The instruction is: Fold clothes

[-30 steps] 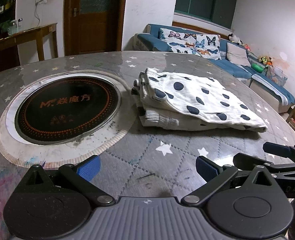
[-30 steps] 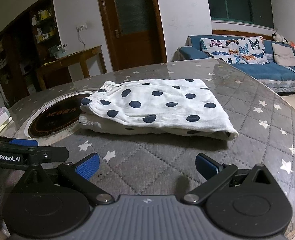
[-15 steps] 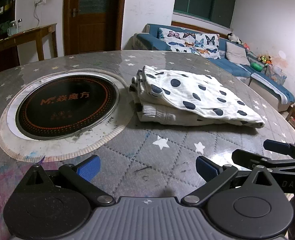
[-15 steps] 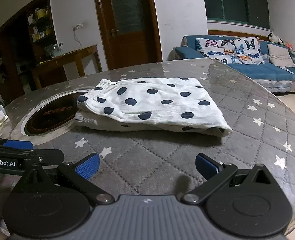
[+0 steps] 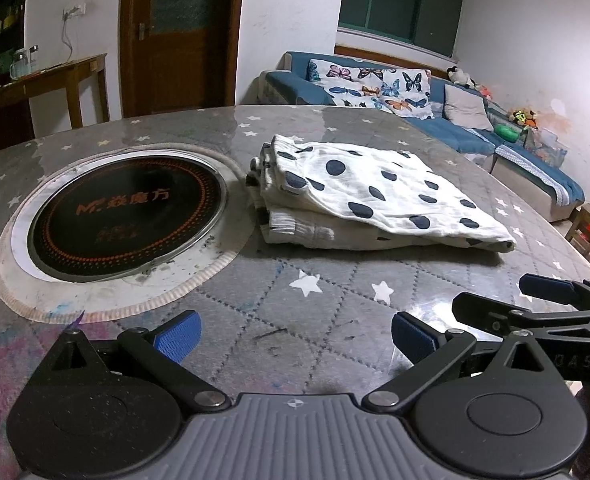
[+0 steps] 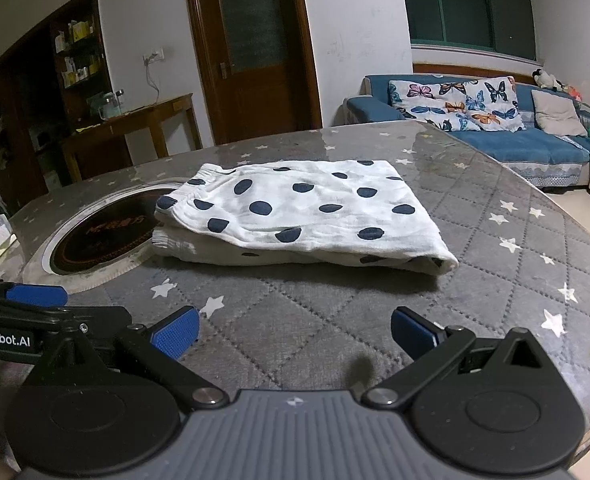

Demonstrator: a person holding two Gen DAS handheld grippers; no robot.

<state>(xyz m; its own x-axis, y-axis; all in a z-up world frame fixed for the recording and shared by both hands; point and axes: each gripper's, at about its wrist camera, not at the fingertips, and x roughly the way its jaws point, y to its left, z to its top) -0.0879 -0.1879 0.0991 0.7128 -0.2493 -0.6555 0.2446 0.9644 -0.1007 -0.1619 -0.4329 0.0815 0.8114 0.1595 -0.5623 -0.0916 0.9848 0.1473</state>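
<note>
A white garment with dark blue dots [image 5: 367, 196] lies folded in a flat stack on the grey star-patterned table [image 5: 287, 308]; it also shows in the right wrist view [image 6: 303, 216]. My left gripper [image 5: 295, 338] is open and empty, held back from the garment near the table's front. My right gripper [image 6: 293, 334] is open and empty too, in front of the garment and apart from it. The right gripper's fingers [image 5: 551, 288] show at the right of the left wrist view, and the left gripper's fingers [image 6: 35, 294] at the left of the right wrist view.
A round black induction hob [image 5: 127, 212] is set into the table left of the garment. A blue sofa [image 5: 475, 128] with butterfly cushions stands behind the table at the right. A wooden side table [image 6: 131, 128] and a door [image 6: 251, 48] are at the back.
Both grippers have drawn back from the folded garment and risen a little. The garment lies as before.
</note>
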